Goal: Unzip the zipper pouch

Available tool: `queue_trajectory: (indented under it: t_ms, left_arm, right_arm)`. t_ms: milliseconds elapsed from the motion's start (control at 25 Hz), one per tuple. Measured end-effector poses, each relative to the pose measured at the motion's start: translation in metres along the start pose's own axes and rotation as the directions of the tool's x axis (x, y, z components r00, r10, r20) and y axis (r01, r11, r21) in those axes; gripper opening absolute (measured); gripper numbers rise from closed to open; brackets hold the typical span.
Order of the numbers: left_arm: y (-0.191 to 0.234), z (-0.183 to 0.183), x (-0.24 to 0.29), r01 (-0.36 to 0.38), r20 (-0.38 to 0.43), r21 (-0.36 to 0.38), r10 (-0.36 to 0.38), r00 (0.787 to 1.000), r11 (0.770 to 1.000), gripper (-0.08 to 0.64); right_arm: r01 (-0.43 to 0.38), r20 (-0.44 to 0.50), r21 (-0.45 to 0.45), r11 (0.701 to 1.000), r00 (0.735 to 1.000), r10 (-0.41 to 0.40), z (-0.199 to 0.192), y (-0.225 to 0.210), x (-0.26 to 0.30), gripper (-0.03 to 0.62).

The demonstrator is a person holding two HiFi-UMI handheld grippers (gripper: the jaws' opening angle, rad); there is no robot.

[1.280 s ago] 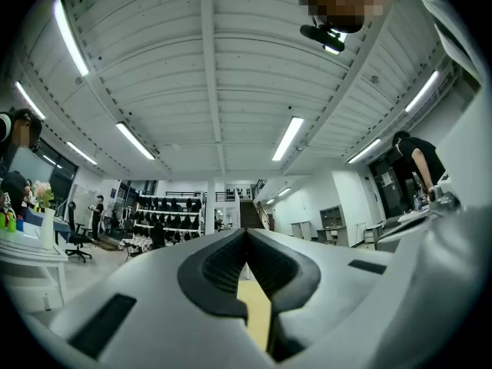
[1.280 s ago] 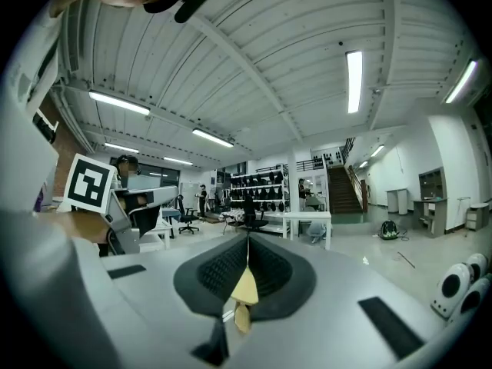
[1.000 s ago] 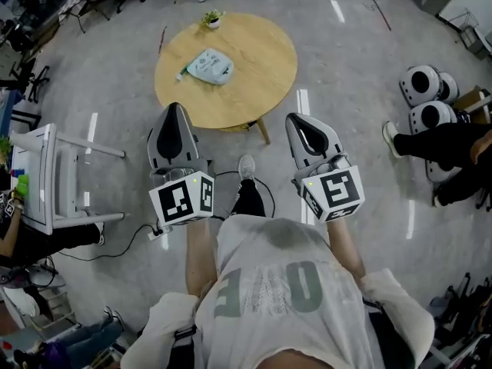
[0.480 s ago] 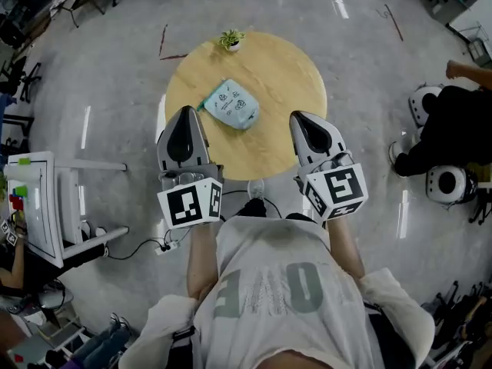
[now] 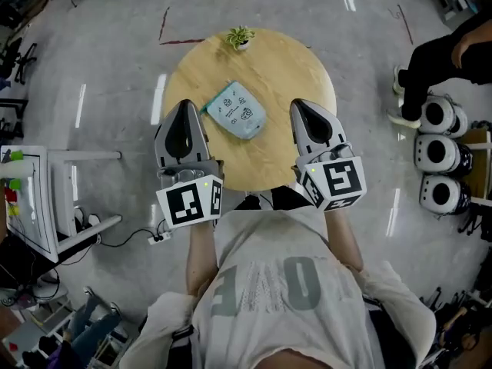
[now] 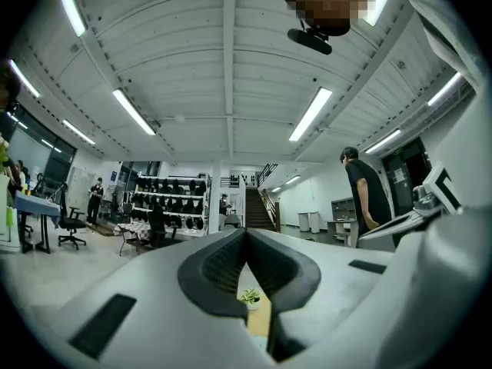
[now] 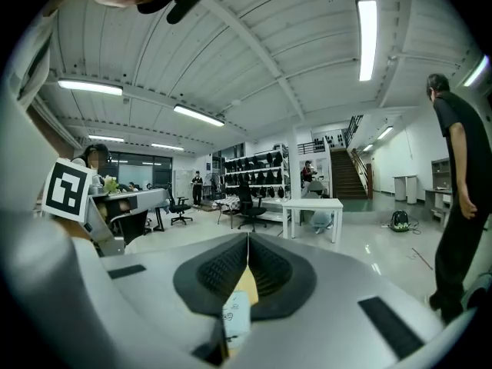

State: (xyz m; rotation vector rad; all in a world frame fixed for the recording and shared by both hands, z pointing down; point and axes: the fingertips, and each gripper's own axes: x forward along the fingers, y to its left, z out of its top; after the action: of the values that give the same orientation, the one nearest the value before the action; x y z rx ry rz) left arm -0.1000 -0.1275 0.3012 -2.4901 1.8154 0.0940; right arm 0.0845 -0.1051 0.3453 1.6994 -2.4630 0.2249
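A pale mint zipper pouch (image 5: 237,110) with small prints lies flat on the round wooden table (image 5: 277,68), near its middle. My left gripper (image 5: 183,106) hovers over the table's near-left part, just left of the pouch, with its jaws closed tip to tip and nothing in them. My right gripper (image 5: 300,107) hovers to the pouch's right, likewise shut and empty. In the right gripper view the pouch (image 7: 235,317) shows below the closed tips (image 7: 247,241). In the left gripper view the tips (image 6: 246,233) meet above a strip of table (image 6: 260,325).
A small potted plant (image 5: 241,37) stands at the table's far edge, also in the left gripper view as the plant (image 6: 249,297). A white frame table (image 5: 46,198) is at the left. A person in black (image 5: 438,44) and round white units (image 5: 438,152) are at the right.
The view has closed in on the table: it and the pouch now sit lower and nearer, and both grippers have come from short of its edge to over it, flanking the pouch.
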Motion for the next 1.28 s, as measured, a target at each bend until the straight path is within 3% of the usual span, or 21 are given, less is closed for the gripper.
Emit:
queue_trajectory:
  t_ms: [160, 760, 1080, 1160, 1280]
  left_arm:
    - [0.001, -0.004, 0.005, -0.05, -0.011, 0.008, 0.05, 0.999, 0.999, 0.026]
    - [0.004, -0.001, 0.006, -0.116, 0.004, 0.017, 0.116, 0.993, 0.993, 0.026]
    - [0.02, -0.008, 0.01, -0.155, -0.02, -0.002, 0.155, 0.988, 0.988, 0.028]
    - [0.021, -0.012, 0.012, -0.157, -0.029, -0.005, 0.157, 0.987, 0.988, 0.028]
    - [0.027, -0.023, 0.017, -0.156, -0.057, -0.041, 0.154, 0.986, 0.987, 0.028]
  right_arm:
    - [-0.041, -0.001, -0.013, 0.999, 0.999, 0.041, 0.001, -0.006, 0.013, 0.029]
    - [-0.134, 0.037, -0.002, 0.991, 0.99, 0.134, 0.008, -0.008, 0.03, 0.029]
    - [-0.217, -0.003, 0.016, 0.976, 0.976, 0.217, 0.006, -0.004, 0.062, 0.032]
    - [-0.253, -0.034, 0.032, 0.967, 0.966, 0.254, 0.001, -0.003, 0.075, 0.059]
    - [-0.293, -0.08, 0.041, 0.955, 0.952, 0.296, -0.009, -0.002, 0.094, 0.16]
